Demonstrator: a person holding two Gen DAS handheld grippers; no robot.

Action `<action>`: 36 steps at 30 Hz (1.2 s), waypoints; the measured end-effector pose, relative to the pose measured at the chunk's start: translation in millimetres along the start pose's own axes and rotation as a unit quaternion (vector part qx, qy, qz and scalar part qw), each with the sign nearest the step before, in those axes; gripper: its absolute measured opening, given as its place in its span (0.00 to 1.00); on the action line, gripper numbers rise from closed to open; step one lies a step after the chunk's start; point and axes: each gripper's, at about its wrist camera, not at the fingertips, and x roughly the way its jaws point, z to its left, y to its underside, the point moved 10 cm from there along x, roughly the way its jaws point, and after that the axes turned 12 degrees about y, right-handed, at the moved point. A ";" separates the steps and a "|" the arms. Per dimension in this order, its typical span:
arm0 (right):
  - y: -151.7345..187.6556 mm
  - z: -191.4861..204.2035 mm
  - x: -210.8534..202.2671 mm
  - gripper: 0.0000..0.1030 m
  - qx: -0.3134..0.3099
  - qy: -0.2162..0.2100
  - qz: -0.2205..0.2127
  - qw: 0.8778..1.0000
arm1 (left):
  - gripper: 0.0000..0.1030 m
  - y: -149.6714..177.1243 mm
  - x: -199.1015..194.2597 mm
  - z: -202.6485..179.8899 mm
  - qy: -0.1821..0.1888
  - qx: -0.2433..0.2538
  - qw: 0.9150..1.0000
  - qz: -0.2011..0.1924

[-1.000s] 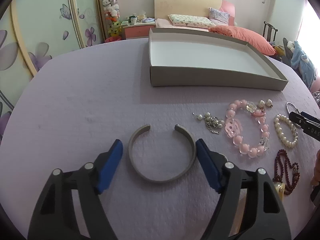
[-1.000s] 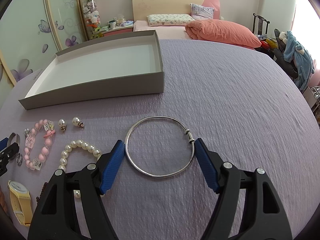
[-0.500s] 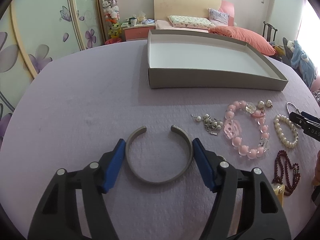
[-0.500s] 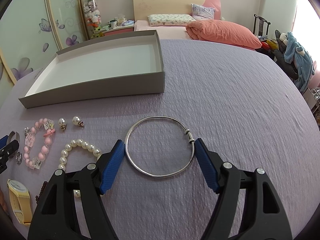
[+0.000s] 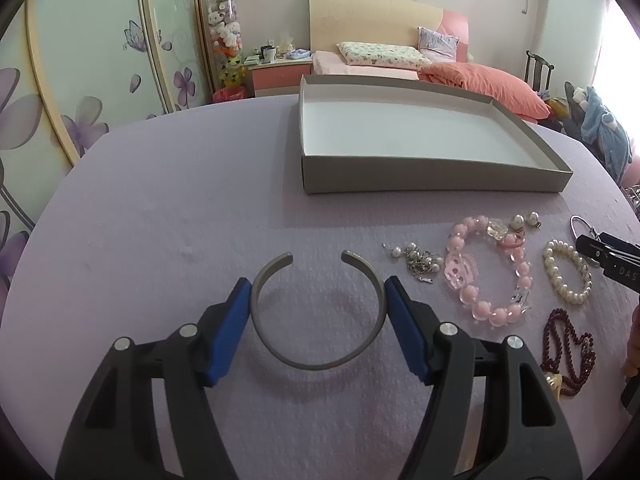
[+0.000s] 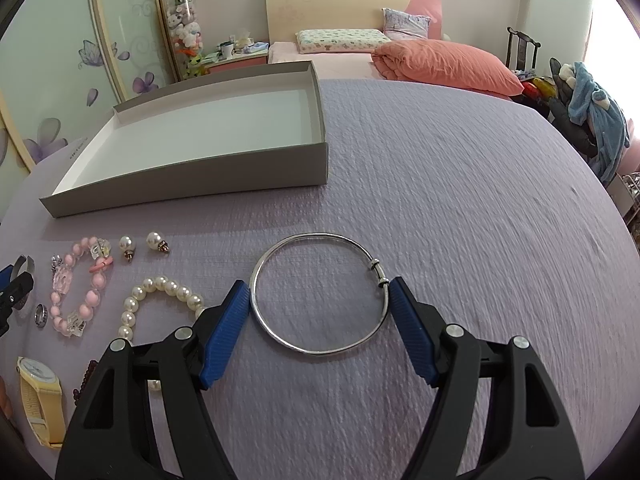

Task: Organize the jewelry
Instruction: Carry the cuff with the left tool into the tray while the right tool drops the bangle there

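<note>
The white letters "DAS" can be read on the black body of the right hand-held gripper (image 5: 612, 266) where it enters the left wrist view at the right edge; the rest of the word is cut off.

The left hand-held gripper (image 5: 318, 300) has its 2 blue pads touching the outer sides of the open grey metal cuff bracelet (image 5: 318, 312), which lies flat on the lilac-covered counter (image 5: 160, 220) with its gap facing away. The right hand-held gripper (image 6: 320, 300) likewise has its pads against both sides of the thin silver bangle (image 6: 318, 292), also flat on the counter.

Between the 2 lie the pink bead bracelet (image 5: 490, 270), white pearl bracelet (image 5: 568, 272), dark red bead string (image 5: 566, 346), 2 pearl earrings (image 6: 140, 244), small silver ring (image 6: 41, 314) and yellow wristwatch (image 6: 40, 392).

The shallow grey cardboard box (image 5: 432, 174) with a white inside sits beyond the jewelry and holds nothing. Bare cloth stretches to the counter's left edge and, right of the bangle, to its right edge.
</note>
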 end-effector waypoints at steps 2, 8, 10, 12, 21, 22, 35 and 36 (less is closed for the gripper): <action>-0.3 1.2 -0.2 0.69 0.002 -0.001 0.000 1.000 | 0.64 -2.4 -1.8 -1.4 0.000 0.002 1.000 -0.003; 1.6 -0.2 -2.4 0.69 0.005 -0.003 -0.003 1.000 | 0.64 -9.3 -6.0 -4.5 -0.002 0.002 1.000 -0.014; 0.9 -1.2 -3.2 0.69 0.005 -0.004 -0.005 1.000 | 0.64 -12.0 -6.8 -6.4 -0.001 0.002 1.000 -0.017; 0.6 -0.8 -4.0 0.69 0.005 -0.005 -0.007 1.000 | 0.64 -14.7 -7.5 -6.8 -0.001 0.002 1.000 -0.020; -7.2 -0.8 -12.8 0.69 0.005 -0.011 -0.021 1.000 | 0.64 -26.3 -9.2 -10.0 0.001 0.000 0.999 -0.034; -9.4 0.3 -15.0 0.69 0.006 -0.012 -0.025 1.000 | 0.64 -28.5 -10.0 -11.2 0.002 0.000 0.999 -0.037; -38.9 14.0 -25.1 0.69 0.012 -0.033 -0.058 0.998 | 0.64 -68.5 -19.0 -29.1 0.010 0.002 0.997 -0.082; -42.7 16.5 -25.9 0.69 0.010 -0.035 -0.061 0.998 | 0.64 -72.5 -18.6 -28.8 0.010 0.003 0.996 -0.084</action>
